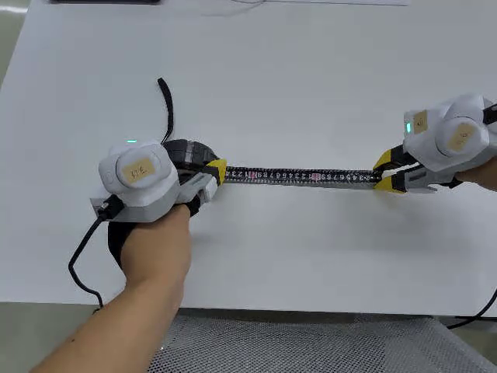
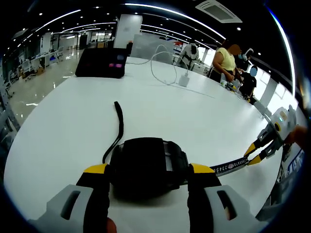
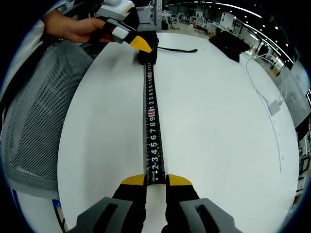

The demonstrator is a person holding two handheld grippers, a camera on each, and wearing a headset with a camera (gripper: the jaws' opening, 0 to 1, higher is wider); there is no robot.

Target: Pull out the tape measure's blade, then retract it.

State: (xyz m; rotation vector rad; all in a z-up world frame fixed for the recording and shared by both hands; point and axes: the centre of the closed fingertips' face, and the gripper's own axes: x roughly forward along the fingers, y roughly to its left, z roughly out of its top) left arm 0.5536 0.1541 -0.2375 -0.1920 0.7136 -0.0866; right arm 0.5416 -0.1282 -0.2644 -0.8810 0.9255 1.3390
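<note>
Left tongs [image 1: 210,177] clamped the tape measure case [image 2: 148,162] on the bench [image 1: 311,85]. The blade [image 1: 299,176] extended toward 3 o'clock; right tongs [image 3: 156,180] pinched its tip.

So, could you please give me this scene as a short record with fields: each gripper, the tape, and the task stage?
left gripper: shut on the case
right gripper: shut on the tip of the blade
blade: pulled out, straight between the two grippers, numbers facing up
strap: black, lying loose on the table beyond the case
table: white
task stage: blade out, not yet retracted
</note>
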